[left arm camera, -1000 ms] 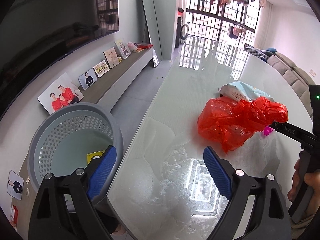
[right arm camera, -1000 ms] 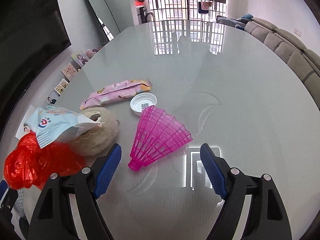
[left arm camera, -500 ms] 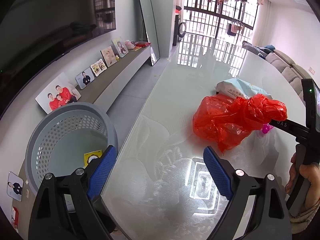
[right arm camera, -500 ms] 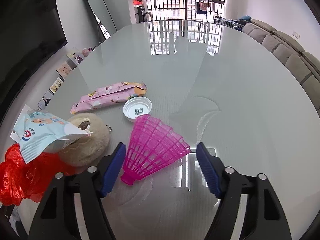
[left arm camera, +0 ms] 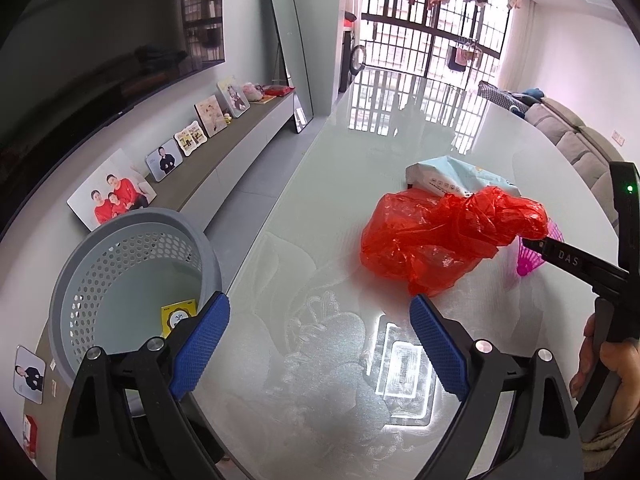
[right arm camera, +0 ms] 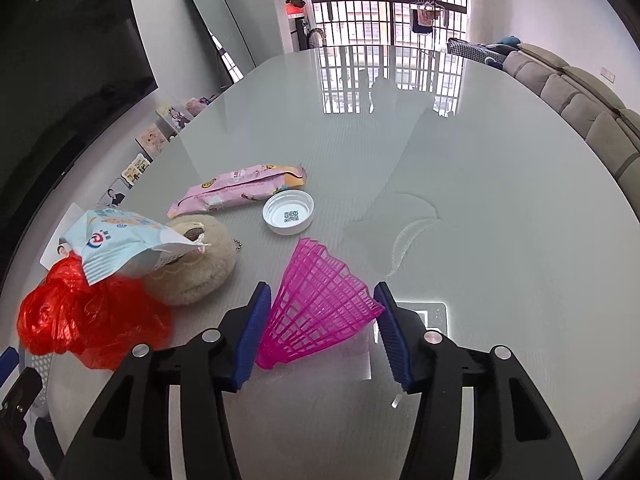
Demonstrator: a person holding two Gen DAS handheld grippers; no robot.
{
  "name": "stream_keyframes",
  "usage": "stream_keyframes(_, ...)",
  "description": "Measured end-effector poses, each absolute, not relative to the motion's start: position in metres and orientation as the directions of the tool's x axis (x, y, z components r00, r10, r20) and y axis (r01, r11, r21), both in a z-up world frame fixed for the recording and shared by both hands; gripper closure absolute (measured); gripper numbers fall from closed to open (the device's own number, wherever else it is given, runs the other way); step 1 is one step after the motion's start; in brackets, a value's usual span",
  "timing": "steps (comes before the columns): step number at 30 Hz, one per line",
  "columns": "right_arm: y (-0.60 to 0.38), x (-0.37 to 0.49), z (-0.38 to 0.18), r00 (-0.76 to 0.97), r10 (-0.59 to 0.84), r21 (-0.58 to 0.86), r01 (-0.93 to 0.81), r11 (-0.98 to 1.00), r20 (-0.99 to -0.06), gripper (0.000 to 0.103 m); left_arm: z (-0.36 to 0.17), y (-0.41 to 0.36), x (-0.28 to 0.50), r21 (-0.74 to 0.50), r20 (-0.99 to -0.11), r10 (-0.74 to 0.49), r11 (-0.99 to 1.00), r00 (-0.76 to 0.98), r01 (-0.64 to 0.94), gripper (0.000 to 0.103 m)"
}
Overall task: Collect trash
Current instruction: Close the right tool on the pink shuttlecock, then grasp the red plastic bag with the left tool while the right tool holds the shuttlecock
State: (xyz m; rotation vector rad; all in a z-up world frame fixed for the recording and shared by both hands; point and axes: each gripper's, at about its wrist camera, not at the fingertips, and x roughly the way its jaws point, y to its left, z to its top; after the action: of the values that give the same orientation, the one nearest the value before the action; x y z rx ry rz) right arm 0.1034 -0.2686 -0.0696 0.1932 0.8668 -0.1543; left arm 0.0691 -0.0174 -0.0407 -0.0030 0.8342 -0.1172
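1. The pink shuttlecock skirt [right arm camera: 318, 304], an open plastic lattice cone, lies on its side on the glossy tabletop [right arm camera: 500, 184], narrow end toward the camera, wide end fanned away.
2. It sits between the blue pads of the right tool [right arm camera: 320, 328]. The jaws are closing on it; the right pad looks to touch the flared rim, the left pad is just beside the narrow part, and a firm squeeze is not yet evident.
3. Handling, as a judgement: very light, thin-ribbed and springy. It should flex under pressure and could pop out sideways on the slick surface, so a gentle hold across the mid-body, not the wide rim, looks safest.
4. The right tool points steeply down at the tabletop; in the left view, a hand [left arm camera: 600, 364] grips its handle at the right edge.
5. The left tool [left arm camera: 320, 344] hangs with jaws wide and nothing between them, angled down over the tabletop edge, beside the grey perforated basket [left arm camera: 80, 264] that stands below the edge.
6. Other litter nearby: a crumpled red plastic bag [right arm camera: 88, 320], a pale blue packet [right arm camera: 120, 244] resting on a beige fluffy ring [right arm camera: 200, 276], a pink wrapper [right arm camera: 240, 188] and a white lid [right arm camera: 288, 213].
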Motion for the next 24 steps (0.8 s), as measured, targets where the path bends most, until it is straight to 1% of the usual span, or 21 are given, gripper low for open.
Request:
stream_keyframes(7,-0.274,0.069,-0.065,0.656,-0.058,0.100,0.201,0.974,-0.752,0.054,-0.040,-0.034,0.066,-0.042,-0.739,-0.126,0.989,0.662,0.140,0.012)
stream_keyframes(24,-0.303,0.033,-0.068,0.680,0.017,0.204,0.196,0.959,-0.733,0.054,-0.053,-0.092,0.086,-0.030,-0.716,-0.176,0.975,0.675,0.222,0.012)
